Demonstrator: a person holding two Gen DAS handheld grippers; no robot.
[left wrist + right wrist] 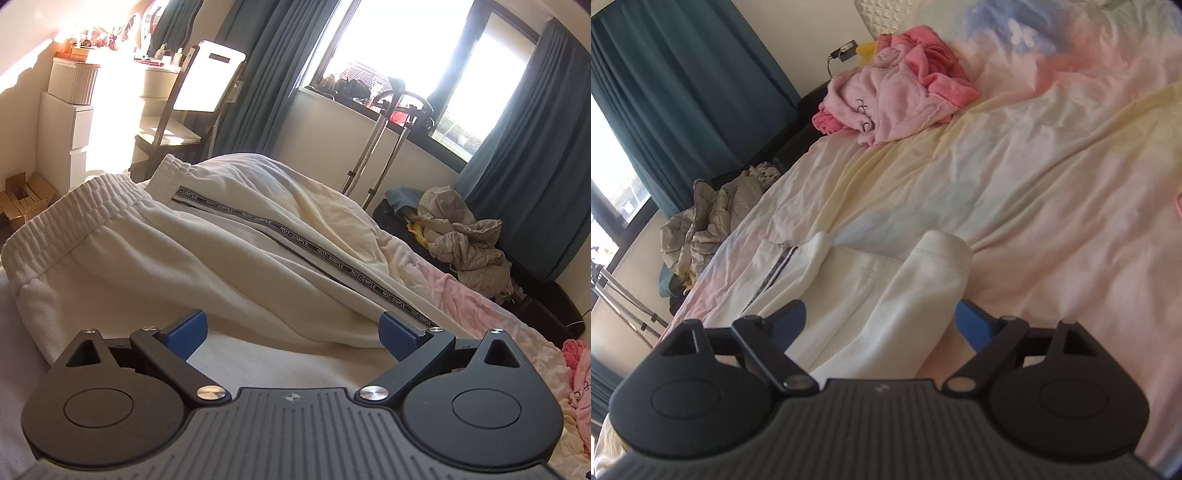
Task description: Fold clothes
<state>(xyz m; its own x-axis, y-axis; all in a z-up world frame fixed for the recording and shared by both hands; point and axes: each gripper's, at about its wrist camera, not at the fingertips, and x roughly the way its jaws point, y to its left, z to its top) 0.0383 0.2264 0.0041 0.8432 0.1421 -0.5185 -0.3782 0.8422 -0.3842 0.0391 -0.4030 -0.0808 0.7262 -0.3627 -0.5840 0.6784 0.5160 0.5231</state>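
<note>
Cream-white sweatpants (pixel 207 251) lie across the bed, with the ribbed elastic waistband at the left and a dark lettered stripe running down the leg. My left gripper (pixel 293 332) is open just in front of the waist part, blue pads wide apart, nothing pressed between them. In the right wrist view the leg ends of the sweatpants (pixel 886 288) rest on the pastel bedsheet (pixel 1052 184), one leg folded over with its cuff at the top. My right gripper (pixel 882 323) stands open around that leg; the pads do not press on the cloth.
A pink garment pile (pixel 897 96) sits further up the bed. A crumpled grey-beige jacket (pixel 461 236) lies off the bed's edge by teal curtains (pixel 535 147). A steamer stand (pixel 373 147), a chair (pixel 184 110) and white drawers (pixel 70 125) stand beyond the bed.
</note>
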